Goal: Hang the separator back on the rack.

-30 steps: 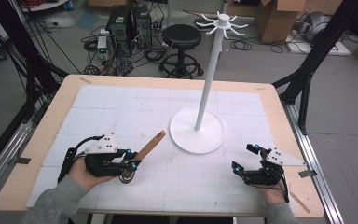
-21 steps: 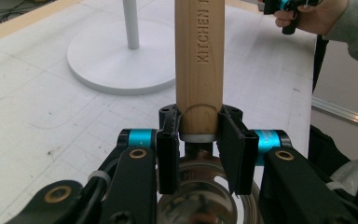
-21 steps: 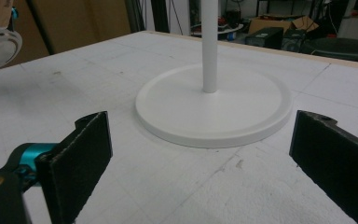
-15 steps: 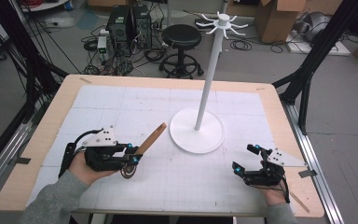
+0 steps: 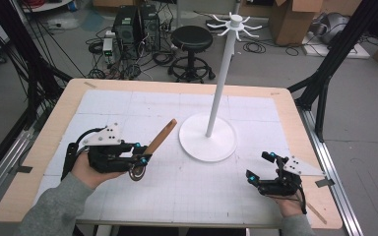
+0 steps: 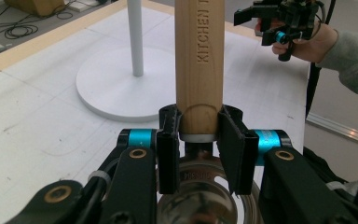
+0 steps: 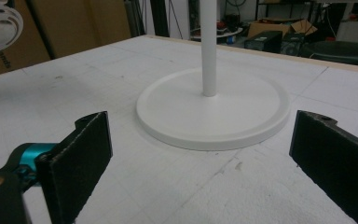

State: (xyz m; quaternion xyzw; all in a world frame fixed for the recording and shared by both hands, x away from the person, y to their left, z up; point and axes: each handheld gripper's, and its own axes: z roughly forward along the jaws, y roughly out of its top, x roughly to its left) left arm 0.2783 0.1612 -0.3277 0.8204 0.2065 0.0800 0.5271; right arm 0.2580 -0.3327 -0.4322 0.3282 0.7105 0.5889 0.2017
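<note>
**One utensil off the table, hooks yet to reach**

Two grippers were in play, and only your left gripper (image 5: 140,160) had work in it. Its jaws were closed partway onto the wooden handle (image 6: 199,60) of a kitchen utensil, gripping it just above the metal collar, with the pads pressed against both sides. The metal head (image 5: 137,172) hung below the jaws (its exact form was hard to tell, though it looked round and slotted), and the handle pointed up and away toward the white stand (image 5: 220,81).

Since a second earlier you had lifted that hand: the head, which had been down at the mat (image 5: 187,196), now hung clear of it, and the handle tilted a little more steeply. The grip itself had not changed, so the utensil came up without slipping. That suggested the pick-up was done and the carry was beginning.

Your right gripper (image 5: 260,167) had stayed put near the table's right edge, palm low, jaws spread wide with nothing between them; in its own view the stand's base (image 7: 213,109) sat framed between the two pads.

The stand's hooks (image 5: 235,23) were high above the utensil and well apart from it, all of them bare. If hanging was the aim, you had a long rise ahead, and the hold so near the head would leave the handle end free to meet a hook.
</note>
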